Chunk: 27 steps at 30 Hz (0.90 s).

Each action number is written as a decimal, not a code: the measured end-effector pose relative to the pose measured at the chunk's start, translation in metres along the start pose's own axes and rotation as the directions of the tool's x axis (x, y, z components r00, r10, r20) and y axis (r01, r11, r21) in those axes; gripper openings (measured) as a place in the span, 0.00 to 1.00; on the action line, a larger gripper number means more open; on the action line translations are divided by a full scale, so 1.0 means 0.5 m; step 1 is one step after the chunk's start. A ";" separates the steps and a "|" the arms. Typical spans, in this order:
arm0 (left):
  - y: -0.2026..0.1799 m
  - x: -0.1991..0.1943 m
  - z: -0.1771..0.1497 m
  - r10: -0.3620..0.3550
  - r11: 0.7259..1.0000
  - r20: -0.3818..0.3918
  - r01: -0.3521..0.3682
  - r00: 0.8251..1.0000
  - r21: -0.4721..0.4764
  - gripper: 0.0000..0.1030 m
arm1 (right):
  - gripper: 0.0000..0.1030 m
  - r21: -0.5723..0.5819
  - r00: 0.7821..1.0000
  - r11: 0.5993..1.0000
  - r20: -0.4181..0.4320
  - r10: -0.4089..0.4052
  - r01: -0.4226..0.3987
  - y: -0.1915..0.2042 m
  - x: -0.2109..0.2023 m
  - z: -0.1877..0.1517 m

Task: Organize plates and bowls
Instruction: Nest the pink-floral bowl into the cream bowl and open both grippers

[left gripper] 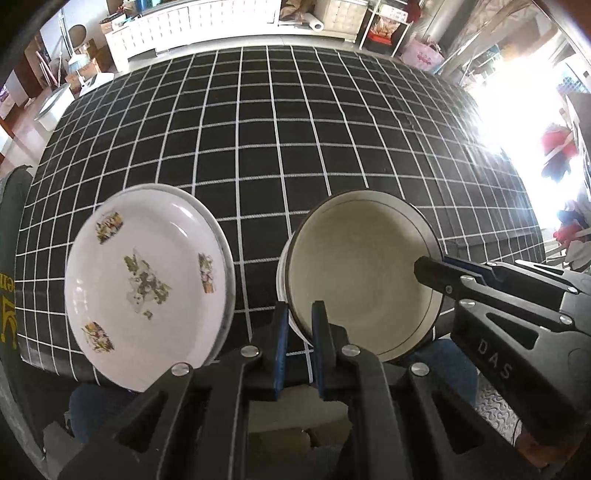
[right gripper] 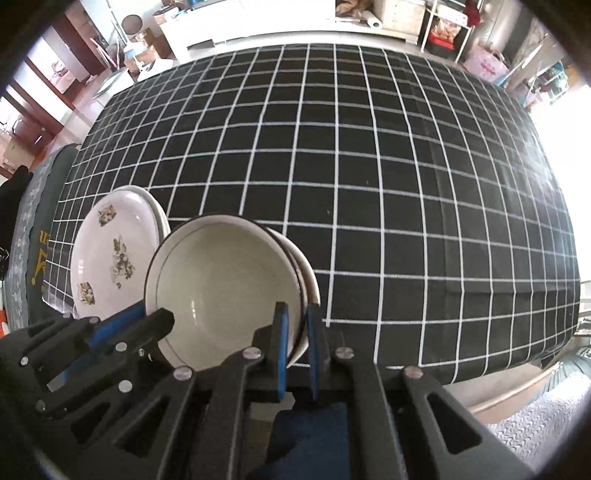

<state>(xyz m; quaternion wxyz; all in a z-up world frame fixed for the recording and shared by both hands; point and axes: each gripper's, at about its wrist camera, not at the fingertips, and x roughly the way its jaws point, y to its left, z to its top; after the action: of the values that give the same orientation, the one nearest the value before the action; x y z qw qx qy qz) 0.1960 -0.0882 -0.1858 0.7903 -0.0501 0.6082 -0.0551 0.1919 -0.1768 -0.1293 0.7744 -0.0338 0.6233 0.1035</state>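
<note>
A stack of nested beige bowls (left gripper: 362,273) (right gripper: 221,280) with dark rims is near the front edge of the black checked tablecloth (left gripper: 295,129) (right gripper: 369,184). My left gripper (left gripper: 301,314) (right gripper: 162,321) is shut on the stack's left rim, one finger inside and one outside. My right gripper (left gripper: 424,269) (right gripper: 297,314) is shut on the opposite, right rim in the same way. Just left of the bowls lies a stack of white floral plates (left gripper: 147,280) (right gripper: 114,254), a small gap apart. I cannot tell whether the bowls touch the cloth.
The tablecloth stretches far back and to the right with nothing else on it. A dark chair cover (left gripper: 11,258) with gold print stands at the table's left edge. White cabinets (left gripper: 221,18) and a pink bag (left gripper: 421,55) stand beyond the far edge.
</note>
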 end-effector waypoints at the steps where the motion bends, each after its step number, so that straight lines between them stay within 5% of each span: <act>1: 0.000 0.005 -0.002 -0.002 1.000 -0.003 0.002 1.000 0.000 0.10 | 0.13 0.002 1.000 1.000 -0.003 0.000 0.000 -0.001 0.004 -0.002; 23: -0.010 -0.017 -0.006 -0.009 1.000 0.030 0.008 1.000 0.022 0.10 | 0.16 -0.011 0.999 1.000 0.036 -0.019 0.019 -0.010 -0.019 -0.004; 27: -0.010 -0.042 -0.012 -0.022 0.999 0.053 0.020 0.998 0.037 0.19 | 0.22 -0.002 0.997 1.000 0.075 -0.025 0.025 -0.022 -0.041 -0.007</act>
<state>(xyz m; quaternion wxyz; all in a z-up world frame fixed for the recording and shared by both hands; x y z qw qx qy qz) 0.1847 -0.0900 -0.1665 0.8063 -0.0436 0.5853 -0.0732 0.1867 -0.1905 -0.1111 0.7983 -0.0386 0.5933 0.0959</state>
